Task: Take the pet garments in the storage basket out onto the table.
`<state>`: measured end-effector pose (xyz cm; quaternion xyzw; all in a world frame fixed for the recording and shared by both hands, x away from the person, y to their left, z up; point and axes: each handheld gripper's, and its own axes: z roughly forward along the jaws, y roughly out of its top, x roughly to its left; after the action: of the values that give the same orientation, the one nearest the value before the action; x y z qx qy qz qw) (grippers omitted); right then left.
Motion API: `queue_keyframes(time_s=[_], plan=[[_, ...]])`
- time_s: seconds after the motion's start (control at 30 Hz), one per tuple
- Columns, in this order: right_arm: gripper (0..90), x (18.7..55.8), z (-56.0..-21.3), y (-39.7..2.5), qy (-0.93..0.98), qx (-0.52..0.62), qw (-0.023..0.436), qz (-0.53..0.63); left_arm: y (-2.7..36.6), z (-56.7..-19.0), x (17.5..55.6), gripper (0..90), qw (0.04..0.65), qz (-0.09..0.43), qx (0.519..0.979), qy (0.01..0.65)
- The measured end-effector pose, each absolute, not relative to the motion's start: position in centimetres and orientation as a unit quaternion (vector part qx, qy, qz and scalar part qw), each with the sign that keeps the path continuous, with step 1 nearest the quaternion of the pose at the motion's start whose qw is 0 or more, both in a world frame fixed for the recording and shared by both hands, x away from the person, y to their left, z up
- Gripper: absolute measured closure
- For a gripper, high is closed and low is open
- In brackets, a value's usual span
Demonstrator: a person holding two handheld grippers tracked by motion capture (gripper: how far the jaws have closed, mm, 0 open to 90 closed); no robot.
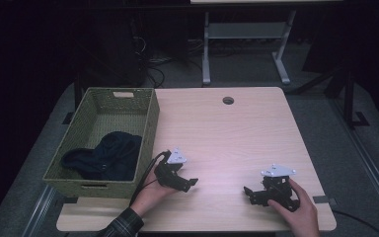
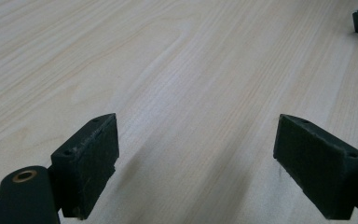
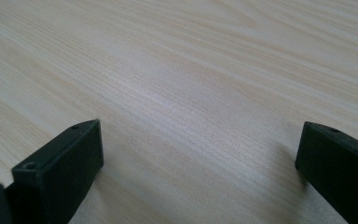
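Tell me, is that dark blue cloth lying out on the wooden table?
No, the dark blue cloth lies bunched inside the green woven basket at the left edge of the light wooden table.

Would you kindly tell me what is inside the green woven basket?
A crumpled dark blue cloth lies in the green woven basket. Anything beneath the cloth is covered.

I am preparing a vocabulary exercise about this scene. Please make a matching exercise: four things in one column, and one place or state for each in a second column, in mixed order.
Things:
1. green woven basket
2. dark cloth
3. left gripper
4. round hole

Places or states:
A. near the table's far edge
B. jaws open, nothing between them
C. at the table's left side
D. lying inside the basket

Pairs: 1-C, 2-D, 3-B, 4-A
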<state>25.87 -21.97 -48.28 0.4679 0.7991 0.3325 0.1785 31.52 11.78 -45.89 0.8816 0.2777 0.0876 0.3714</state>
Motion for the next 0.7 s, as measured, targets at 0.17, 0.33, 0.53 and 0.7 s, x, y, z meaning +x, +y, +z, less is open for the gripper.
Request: queue_keyframes(time_s=[0.17, 0.33, 0.53, 0.7], plan=[[0.5, 25.87, -48.27, -21.97, 0.799, 0.468, 0.178, 0.332, 11.74, -45.76, 31.46, 13.7, 0.370, 0.085, 0.884, 0.274], [0.5, 25.87, -48.27, -21.97, 0.799, 0.468, 0.178, 0.332, 11.78, -45.49, 31.50, 13.6, 0.372, 0.087, 0.883, 0.272], [0.4, 25.87, -48.27, -21.96, 0.800, 0.466, 0.178, 0.333, 11.83, -45.39, 31.54, 13.8, 0.374, 0.082, 0.882, 0.276], [0.5, 25.85, -48.27, -21.95, 0.800, 0.467, 0.178, 0.333, 11.74, -45.11, 31.51, 13.8, 0.371, 0.085, 0.884, 0.272]])
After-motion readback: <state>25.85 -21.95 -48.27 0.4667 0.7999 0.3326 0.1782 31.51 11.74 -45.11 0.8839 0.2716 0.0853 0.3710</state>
